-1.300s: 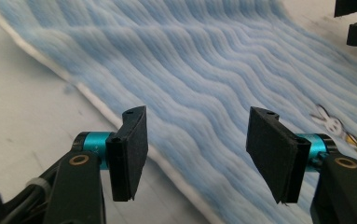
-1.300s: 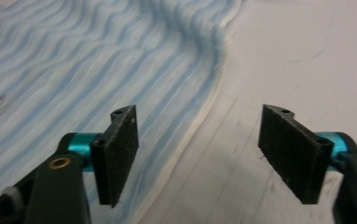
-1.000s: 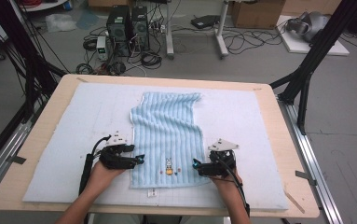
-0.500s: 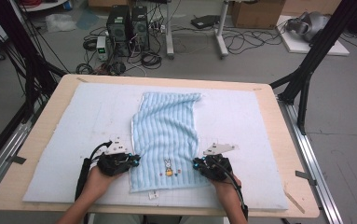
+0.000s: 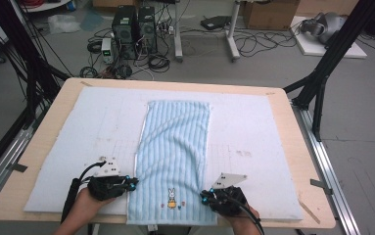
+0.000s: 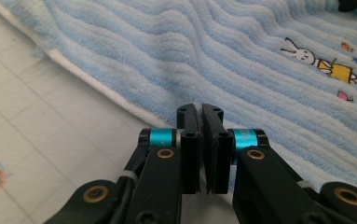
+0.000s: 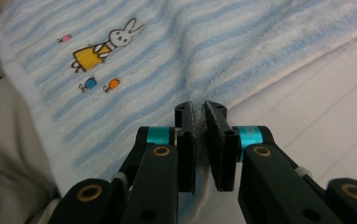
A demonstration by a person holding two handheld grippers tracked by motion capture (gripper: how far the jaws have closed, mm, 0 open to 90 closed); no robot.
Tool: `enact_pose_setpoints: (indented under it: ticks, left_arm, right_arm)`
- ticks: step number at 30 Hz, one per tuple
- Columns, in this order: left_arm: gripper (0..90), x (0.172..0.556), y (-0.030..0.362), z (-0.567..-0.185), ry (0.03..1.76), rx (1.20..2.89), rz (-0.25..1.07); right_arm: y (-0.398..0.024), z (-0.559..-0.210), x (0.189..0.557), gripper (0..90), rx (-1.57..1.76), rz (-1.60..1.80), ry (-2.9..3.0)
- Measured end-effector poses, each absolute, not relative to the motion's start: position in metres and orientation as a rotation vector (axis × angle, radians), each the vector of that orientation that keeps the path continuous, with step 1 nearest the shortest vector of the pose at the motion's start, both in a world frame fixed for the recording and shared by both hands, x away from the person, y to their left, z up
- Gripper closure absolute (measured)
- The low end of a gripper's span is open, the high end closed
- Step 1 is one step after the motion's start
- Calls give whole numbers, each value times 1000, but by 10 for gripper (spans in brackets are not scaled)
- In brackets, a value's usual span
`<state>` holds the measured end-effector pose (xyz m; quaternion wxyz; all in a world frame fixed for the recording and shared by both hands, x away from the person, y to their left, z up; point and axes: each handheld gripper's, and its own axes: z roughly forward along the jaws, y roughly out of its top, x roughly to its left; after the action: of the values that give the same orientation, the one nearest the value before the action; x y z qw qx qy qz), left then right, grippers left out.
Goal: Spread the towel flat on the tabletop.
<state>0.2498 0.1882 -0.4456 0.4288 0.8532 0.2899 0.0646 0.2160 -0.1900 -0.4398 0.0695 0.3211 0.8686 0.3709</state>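
A light blue striped towel (image 5: pixel 175 142) with a small rabbit picture (image 5: pixel 172 197) lies lengthwise on the white foam mat (image 5: pixel 77 127). Its near end hangs over the mat's front edge. My left gripper (image 5: pixel 133 183) is shut on the towel's left edge near the front. In the left gripper view the pads (image 6: pixel 202 109) pinch the white hem, with the rabbit (image 6: pixel 306 55) farther off. My right gripper (image 5: pixel 203 197) is shut on the towel's right edge. In the right gripper view the hem runs in between the pads (image 7: pixel 199 108), and the rabbit (image 7: pixel 106 44) lies beyond.
The mat covers most of a wooden table (image 5: pixel 53 112). Black frame legs (image 5: pixel 322 78) stand at the table's far corners. Computer towers (image 5: pixel 131 24) and cables sit on the floor behind. Bare mat lies on both sides of the towel.
Both grippers closed on the towel's side edges and moved toward the table's front. The towel slid with them and now lies straighter and flatter.
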Motion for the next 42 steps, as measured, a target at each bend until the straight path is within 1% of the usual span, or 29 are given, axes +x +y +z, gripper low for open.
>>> enact_pose_setpoints:
  ticks: [2,3,4,5,6,7,8,9,11,14,17,20,21,22,23,26,29,30,31,34,36,37,38,40,42]
  left_arm:
    - [857,245,190,-446,709,2128,138]
    - [853,245,190,-446,705,2130,135]
    - [829,246,190,-445,719,2115,137]
    - [761,247,190,-445,736,2103,144]
    - [666,251,190,-443,765,2078,157]
    - [619,252,190,-441,777,2060,175]
    - [587,255,190,-438,804,2019,202]
    - [544,256,190,-437,812,2004,208]
    - [541,262,192,-432,832,1953,229]
    - [537,270,193,-429,855,1926,248]
    - [543,274,192,-430,858,1914,237]
    - [551,275,191,-433,856,1925,232]
    - [551,276,190,-434,856,1926,229]
    - [551,276,191,-434,854,1930,232]
    - [551,276,191,-434,856,1928,235]
    - [553,276,193,-432,859,1920,236]
    - [558,276,196,-432,860,1912,235]
    - [558,276,196,-431,864,1906,232]
    - [557,277,196,-431,864,1906,232]
    - [542,280,198,-430,872,1894,239]
    - [518,285,199,-430,888,1882,246]
    - [501,287,200,-430,893,1878,250]
    - [488,289,201,-430,901,1865,257]
    - [457,294,203,-429,905,1847,264]
    - [424,300,205,-428,901,1841,267]
  right_arm:
    - [-192,-438,209,814,960,1111,2632]
    - [-194,-436,206,767,960,1119,2626]
    - [-196,-434,206,645,977,1131,2583]
    - [-199,-431,207,556,1035,1156,2519]
    - [-201,-430,210,535,1077,1191,2474]
    - [-204,-428,216,532,1098,1238,2410]
    - [-204,-426,219,537,1122,1244,2374]
    - [-202,-425,227,573,1133,1253,2331]
    - [-198,-426,236,622,1138,1226,2295]
    - [-186,-432,253,692,1139,1203,2305]
    - [-169,-440,261,698,1080,1151,2391]
    - [-160,-446,262,702,1044,1082,2425]
    - [-160,-446,262,747,1045,1081,2431]
    - [-162,-445,261,812,1044,1081,2439]
    - [-164,-445,261,842,1031,1090,2452]
    - [-171,-442,257,858,992,1102,2543]
    - [-182,-440,249,846,950,1130,2641]
    - [-186,-440,246,819,948,1139,2648]
    - [-189,-440,245,740,952,1155,2649]
    - [-200,-436,250,564,1016,1285,2564]
    - [-208,-432,261,449,1086,1354,2449]
    - [-213,-430,269,412,1107,1377,2394]
    - [-215,-429,274,407,1128,1380,2362]
    - [-222,-429,291,323,1164,1347,2282]
    - [-224,-429,303,301,1189,1313,2236]
